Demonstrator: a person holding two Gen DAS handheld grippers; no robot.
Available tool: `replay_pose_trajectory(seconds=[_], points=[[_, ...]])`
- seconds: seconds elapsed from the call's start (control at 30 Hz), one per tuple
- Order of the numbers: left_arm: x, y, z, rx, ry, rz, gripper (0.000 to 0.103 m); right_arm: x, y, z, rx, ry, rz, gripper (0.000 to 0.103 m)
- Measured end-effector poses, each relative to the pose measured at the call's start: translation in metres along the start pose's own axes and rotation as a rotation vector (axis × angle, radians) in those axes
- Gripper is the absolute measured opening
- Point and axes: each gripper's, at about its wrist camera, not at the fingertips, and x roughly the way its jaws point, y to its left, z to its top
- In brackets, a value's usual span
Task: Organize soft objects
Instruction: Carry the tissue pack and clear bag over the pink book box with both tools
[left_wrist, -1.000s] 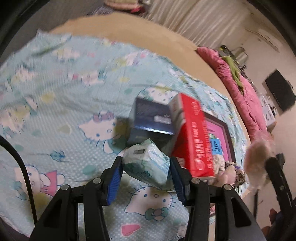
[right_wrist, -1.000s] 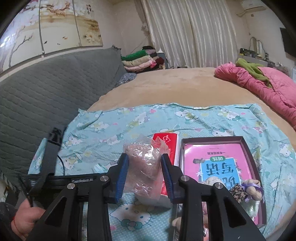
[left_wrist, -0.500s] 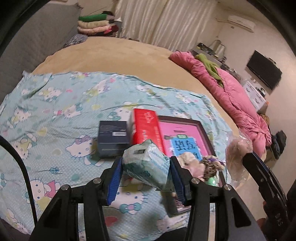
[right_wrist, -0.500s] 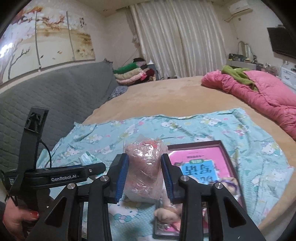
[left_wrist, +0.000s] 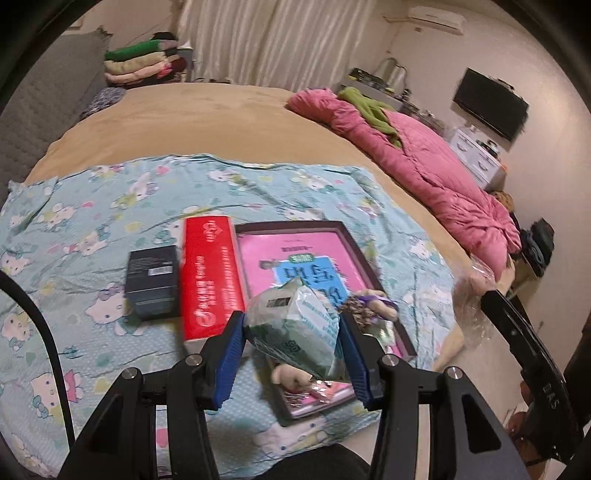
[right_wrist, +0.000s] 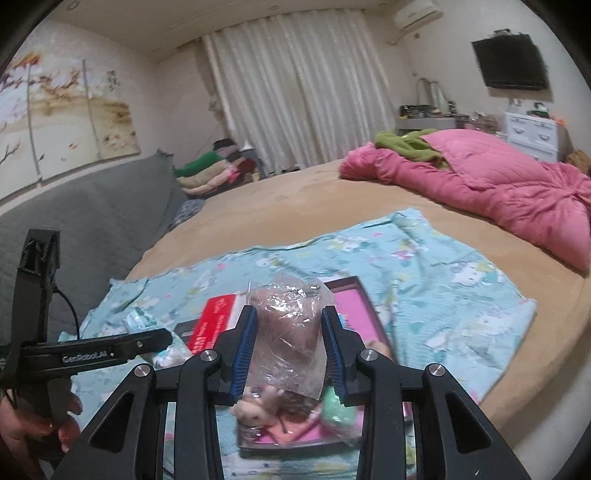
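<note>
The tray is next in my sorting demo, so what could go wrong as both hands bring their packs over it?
1. The tray already holds small plush toys at its near end; a dropped tissue pack may bury them.
2. The right gripper holds the plastic bag by crinkly film, which may slip.
3. The left gripper sits close beside the other, so they could bump.

On the sheet (left_wrist: 110, 206), dark box (left_wrist: 153, 282), long box (left_wrist: 212, 273) and tray (left_wrist: 364, 258) lie side by side.

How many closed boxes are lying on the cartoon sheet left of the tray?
2: the dark box lies furthest left, and the red box lies between it and the tray. The grippers' loads may hide others.
</note>
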Motion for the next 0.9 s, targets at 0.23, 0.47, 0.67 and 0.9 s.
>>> replay_pose_trajectory(seconds=[0.23, 0.47, 0.67, 0.9], points=[[0.027, -0.030, -0.018, 0.068, 0.063, -0.035, 0.051, 0.004, -0.028, -0.013, 0.049, 0.029, -0.039, 0.037], [0.066, -0.054, -0.041, 0.144, 0.136, -0.038, 0.051, 0.015, -0.049, -0.031, 0.089, 0.060, -0.059, 0.037], [0.091, -0.065, -0.051, 0.180, 0.172, -0.027, 0.051, 0.030, -0.057, -0.043, 0.082, 0.091, -0.065, 0.037], [0.114, -0.070, -0.053, 0.206, 0.194, -0.012, 0.051, 0.048, -0.065, -0.054, 0.089, 0.129, -0.059, 0.037]])
